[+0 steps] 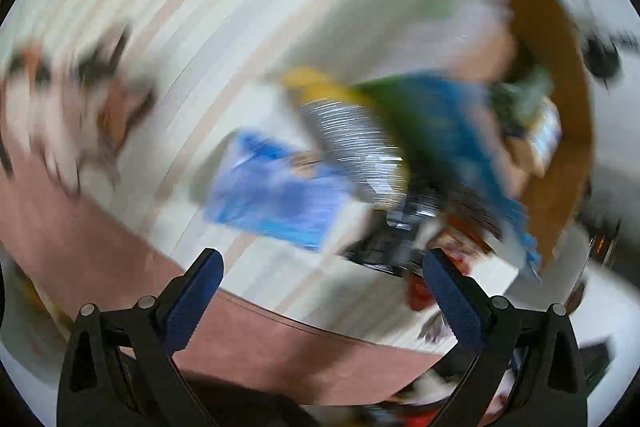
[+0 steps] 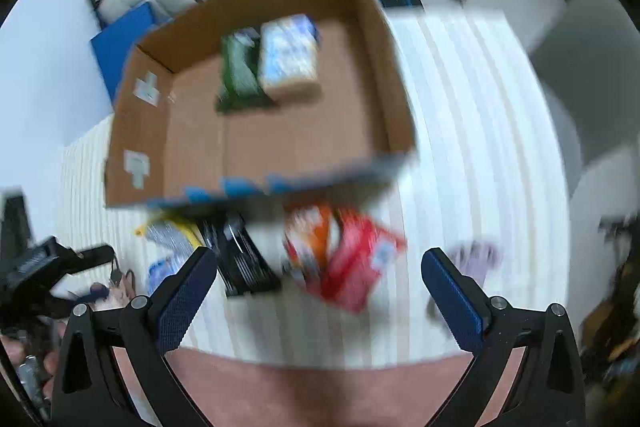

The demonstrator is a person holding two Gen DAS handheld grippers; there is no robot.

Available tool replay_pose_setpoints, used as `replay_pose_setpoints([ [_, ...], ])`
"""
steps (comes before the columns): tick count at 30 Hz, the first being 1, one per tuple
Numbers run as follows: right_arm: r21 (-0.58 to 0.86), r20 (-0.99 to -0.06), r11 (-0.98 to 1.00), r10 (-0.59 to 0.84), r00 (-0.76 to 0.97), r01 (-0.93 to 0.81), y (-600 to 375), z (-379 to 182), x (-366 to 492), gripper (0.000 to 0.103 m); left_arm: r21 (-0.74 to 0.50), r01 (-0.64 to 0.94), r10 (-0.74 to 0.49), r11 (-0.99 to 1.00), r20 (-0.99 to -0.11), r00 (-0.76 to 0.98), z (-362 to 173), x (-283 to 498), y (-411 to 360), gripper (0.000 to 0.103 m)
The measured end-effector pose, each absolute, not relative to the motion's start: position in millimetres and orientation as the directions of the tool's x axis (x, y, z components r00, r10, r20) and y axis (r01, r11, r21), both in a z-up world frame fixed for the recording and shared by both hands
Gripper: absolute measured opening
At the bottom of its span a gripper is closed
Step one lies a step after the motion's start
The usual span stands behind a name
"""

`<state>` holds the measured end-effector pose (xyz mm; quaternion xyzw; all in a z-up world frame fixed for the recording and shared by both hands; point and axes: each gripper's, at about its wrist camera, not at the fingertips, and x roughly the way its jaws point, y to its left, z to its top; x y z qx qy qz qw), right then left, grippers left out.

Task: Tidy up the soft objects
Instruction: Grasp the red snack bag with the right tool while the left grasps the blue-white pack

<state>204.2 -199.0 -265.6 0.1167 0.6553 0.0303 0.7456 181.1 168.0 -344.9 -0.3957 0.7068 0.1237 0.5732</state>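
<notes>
In the right wrist view a red soft packet (image 2: pixel 360 267) lies on the white ribbed mat (image 2: pixel 480 147), between the two wide-apart fingers of the right gripper (image 2: pixel 319 263), which touch nothing. An orange packet (image 2: pixel 310 239) overlaps it at ten o'clock, and a black pack (image 2: pixel 244 263) lies just beside that, at nine o'clock. Further toward nine o'clock sits a silver and yellow pouch (image 2: pixel 172 233). At twelve o'clock from these packets stands an open cardboard box (image 2: pixel 140 131), its near edge lined with blue; inside, toward the far wall, a green packet (image 2: pixel 238 75) lies touching a blue and white packet (image 2: pixel 290 55). A pale purple thing (image 2: pixel 476 259), too smeared to name, sits at three o'clock beyond the right finger.

The left wrist view is badly blurred. The left gripper (image 1: pixel 322 265) has its fingers spread with nothing between them. Ahead lies a blue packet (image 1: pixel 280 195) on the mat, with the silver pouch (image 1: pixel 352 147) at two o'clock from it; the brown shape (image 1: pixel 560 75) at three o'clock is probably the box.
</notes>
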Motion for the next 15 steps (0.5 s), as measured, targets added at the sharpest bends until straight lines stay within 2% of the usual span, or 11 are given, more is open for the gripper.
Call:
replay_pose_setpoints([
  [4,0.227,-0.974,0.951,0.218,0.065,0.210,-219.2,-312.3,180.0,0.103,-0.254,-0.788,-0.450,0.561,-0.892,-0.032,-385.4,165.2,179.4,0.102],
  [9,0.221,-0.975,0.929,0.219,0.043,0.297,-228.2,-348.9,170.8,0.103,-0.248,-0.825,-0.473,0.508,-0.881,-0.026,-409.4,173.8,180.6,0.102],
  [12,0.202,-0.979,0.920,0.198,0.047,0.337,-231.0,-365.5,172.2,0.098,-0.226,-0.827,-0.464,0.514,-0.885,-0.046,-418.7,182.2,180.9,0.102],
  [15,0.171,-0.985,0.920,0.171,0.033,0.352,-228.0,-380.9,178.9,0.086,-0.173,-0.790,-0.404,0.588,-0.909,-0.101,-421.5,188.9,179.4,0.102],
])
